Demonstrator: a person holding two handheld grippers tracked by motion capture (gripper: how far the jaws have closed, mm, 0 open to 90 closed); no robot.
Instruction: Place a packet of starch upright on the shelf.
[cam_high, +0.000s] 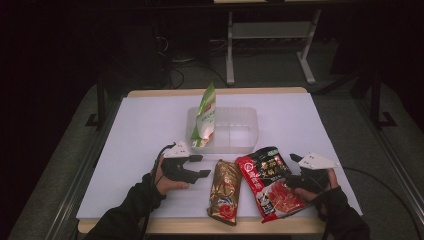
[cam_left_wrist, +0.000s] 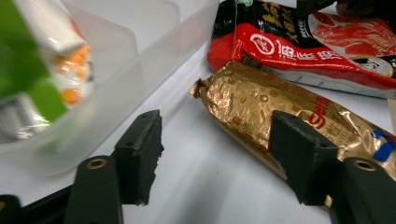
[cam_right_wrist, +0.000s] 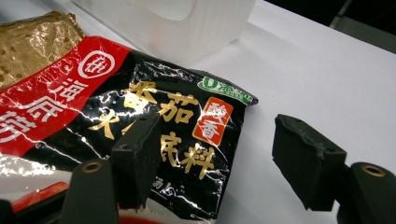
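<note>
1. Left tool (cam_high: 200, 165): my jaws stand apart with nothing between them, hovering low over the desk (cam_high: 150, 125) just left of the gold packet (cam_high: 225, 191). In the left gripper view the gold packet (cam_left_wrist: 280, 116) lies partly behind the right-hand jaw, not yet between the two.

2. Right tool (cam_high: 295, 167): jaws likewise spread and empty, poised at the right edge of the red and black packet (cam_high: 267, 181). In the right gripper view one jaw sits over the red and black packet (cam_right_wrist: 140, 121) near its top corner, the other over bare desk; I cannot tell whether either touches.

3. Location: both packets lie flat near the desk's front edge, side by side and touching or nearly so. Behind them sits a clear bin (cam_high: 235, 130) holding a green bag (cam_high: 205, 117) that stands upright in its left compartment.

4. Handling, in my judgement: both are light, soft foil pouches with loose contents. The glossy film looks slippery and will crumple. I would pinch a crimped end seal or a thin side edge, since the flat face offers no purchase.

5. Orientation: the gold packet's long axis runs from front edge toward the bin, its crimped far end pointing at the bin. The red and black packet lies slightly diagonal, its black end toward the bin, its red end toward the front right corner.
</note>
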